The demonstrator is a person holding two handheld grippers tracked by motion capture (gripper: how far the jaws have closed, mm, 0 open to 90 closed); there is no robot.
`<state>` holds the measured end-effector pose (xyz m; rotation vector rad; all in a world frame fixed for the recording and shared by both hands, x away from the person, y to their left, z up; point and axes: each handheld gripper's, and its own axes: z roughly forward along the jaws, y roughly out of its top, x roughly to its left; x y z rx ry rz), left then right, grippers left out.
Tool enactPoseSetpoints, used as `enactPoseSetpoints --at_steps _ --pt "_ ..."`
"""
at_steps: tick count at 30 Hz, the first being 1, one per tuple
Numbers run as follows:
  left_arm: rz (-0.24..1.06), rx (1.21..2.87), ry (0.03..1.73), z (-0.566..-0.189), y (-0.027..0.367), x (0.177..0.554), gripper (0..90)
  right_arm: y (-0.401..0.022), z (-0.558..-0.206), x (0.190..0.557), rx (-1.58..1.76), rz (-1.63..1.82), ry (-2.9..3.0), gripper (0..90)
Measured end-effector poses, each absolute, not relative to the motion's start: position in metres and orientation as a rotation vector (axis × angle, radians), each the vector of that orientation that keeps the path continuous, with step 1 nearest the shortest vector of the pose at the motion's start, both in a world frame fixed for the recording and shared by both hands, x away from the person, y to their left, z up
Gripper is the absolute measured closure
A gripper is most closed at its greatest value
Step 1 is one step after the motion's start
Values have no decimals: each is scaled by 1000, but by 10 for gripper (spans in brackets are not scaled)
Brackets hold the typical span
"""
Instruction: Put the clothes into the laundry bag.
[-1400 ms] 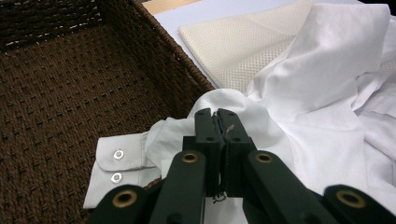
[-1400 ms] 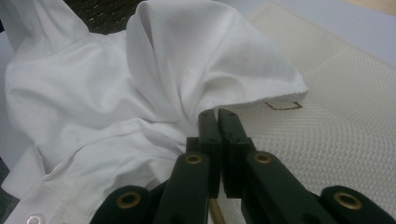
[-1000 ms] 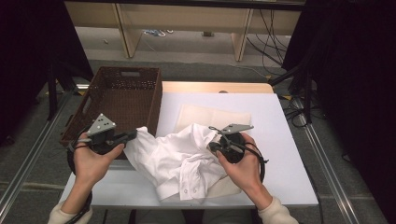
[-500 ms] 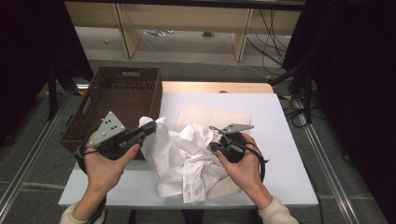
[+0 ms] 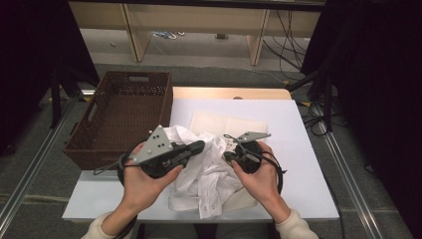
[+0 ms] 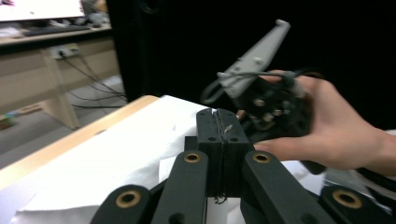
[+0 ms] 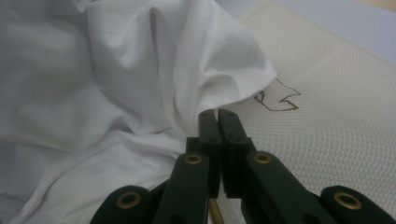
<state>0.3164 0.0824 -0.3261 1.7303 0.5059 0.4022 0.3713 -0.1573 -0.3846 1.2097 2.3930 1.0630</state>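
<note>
Both grippers meet over a crumpled white shirt (image 5: 206, 174) on the table (image 5: 298, 149); a brown basket (image 5: 122, 117) stands far left.

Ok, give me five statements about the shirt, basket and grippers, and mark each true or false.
1. The white shirt lies crumpled on the table. True.
2. The basket sits at the table's right edge. False: it is at the left edge.
3. The right gripper has its jaws wide open. False: they are shut on the shirt's cloth.
4. A cream cloth lies flat under the shirt. True.
5. The shirt is inside the basket. False: it is on the table, beside the basket.
</note>
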Motion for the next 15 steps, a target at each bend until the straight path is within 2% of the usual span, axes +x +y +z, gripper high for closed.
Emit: enactPoseSetpoints --at_steps 8,15 --pt "246 1812 499 -356 47 320 888 -158 -386 372 1231 1096 2360 899" --pt "192 1926 553 -398 35 331 886 -163 -383 374 1242 1084 2379 899"
